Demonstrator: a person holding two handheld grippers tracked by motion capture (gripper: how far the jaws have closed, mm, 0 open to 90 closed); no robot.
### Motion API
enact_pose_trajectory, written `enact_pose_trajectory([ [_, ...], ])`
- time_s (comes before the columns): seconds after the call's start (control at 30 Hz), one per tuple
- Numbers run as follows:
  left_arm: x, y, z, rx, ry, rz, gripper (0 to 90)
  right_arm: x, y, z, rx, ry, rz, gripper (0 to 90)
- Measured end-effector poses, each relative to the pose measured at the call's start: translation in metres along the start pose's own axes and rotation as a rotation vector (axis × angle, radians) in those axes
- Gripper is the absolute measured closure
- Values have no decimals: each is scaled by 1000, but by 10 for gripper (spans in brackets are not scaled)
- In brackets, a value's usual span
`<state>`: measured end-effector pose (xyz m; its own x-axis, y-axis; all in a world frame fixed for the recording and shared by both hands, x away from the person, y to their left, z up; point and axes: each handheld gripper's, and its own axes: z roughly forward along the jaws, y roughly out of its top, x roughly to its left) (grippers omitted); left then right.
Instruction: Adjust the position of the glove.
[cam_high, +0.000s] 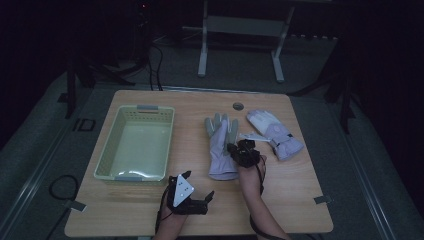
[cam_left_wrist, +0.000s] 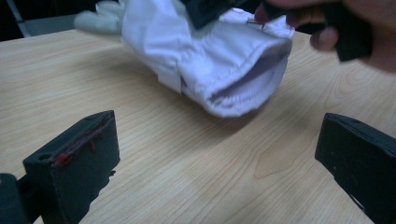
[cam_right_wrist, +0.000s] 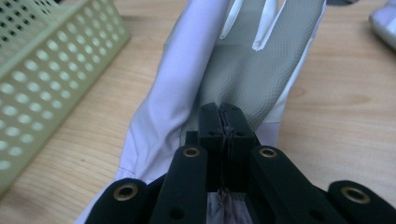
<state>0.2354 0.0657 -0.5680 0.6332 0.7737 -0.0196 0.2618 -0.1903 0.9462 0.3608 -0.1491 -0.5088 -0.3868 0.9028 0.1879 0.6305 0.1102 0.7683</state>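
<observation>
Glove in hand: a pale lilac glove (cam_high: 221, 145) with a grey palm lies flat mid-bench, fingers pointing away from the person, cuff nearest them.
Right gripper (cam_right_wrist: 226, 122): jaws pressed together, pinching a bit of the glove's fabric at the palm.
Left gripper (cam_high: 200, 187): jaws wide, nothing between them, resting low on the bench (cam_high: 280, 200) near the cuff.
Second glove (cam_high: 276, 133): to the right, apart.
Basket (cam_high: 112, 152): pale green, at left.

Dim room, perhaps grey carpeted floor (cam_high: 45, 135)
</observation>
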Motion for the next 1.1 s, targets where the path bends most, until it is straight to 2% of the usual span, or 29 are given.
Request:
enact_pose_trajectory([
  [0.07,0,0,0,1,0,1,0,2,-6,8,8,2,16,879],
  [0.3,0,0,0,1,-2,0,0,9,-16,27,39,-28,21,872],
  [0.37,0,0,0,-1,-3,1,0,8,-20,32,54,-24,35,847],
  [0.5,0,0,0,-1,-4,-1,0,5,-22,36,68,-22,27,785],
  [0.6,0,0,0,0,-3,-1,0,4,-21,35,74,-13,23,716],
  [0.67,0,0,0,1,-2,-1,0,3,-19,31,65,4,27,638],
  [0.7,0,0,0,1,-2,-1,0,3,-19,31,65,4,27,638],
  [0.77,0,0,0,1,-1,0,0,2,-16,26,62,6,-10,573],
  [0.87,0,0,0,1,-1,0,0,0,-13,20,61,1,-33,519],
  [0.97,0,0,0,1,-1,-1,0,-5,-9,13,61,5,-58,494],
  [1.1,0,0,0,1,0,-1,0,-11,-3,3,72,21,-105,513],
])
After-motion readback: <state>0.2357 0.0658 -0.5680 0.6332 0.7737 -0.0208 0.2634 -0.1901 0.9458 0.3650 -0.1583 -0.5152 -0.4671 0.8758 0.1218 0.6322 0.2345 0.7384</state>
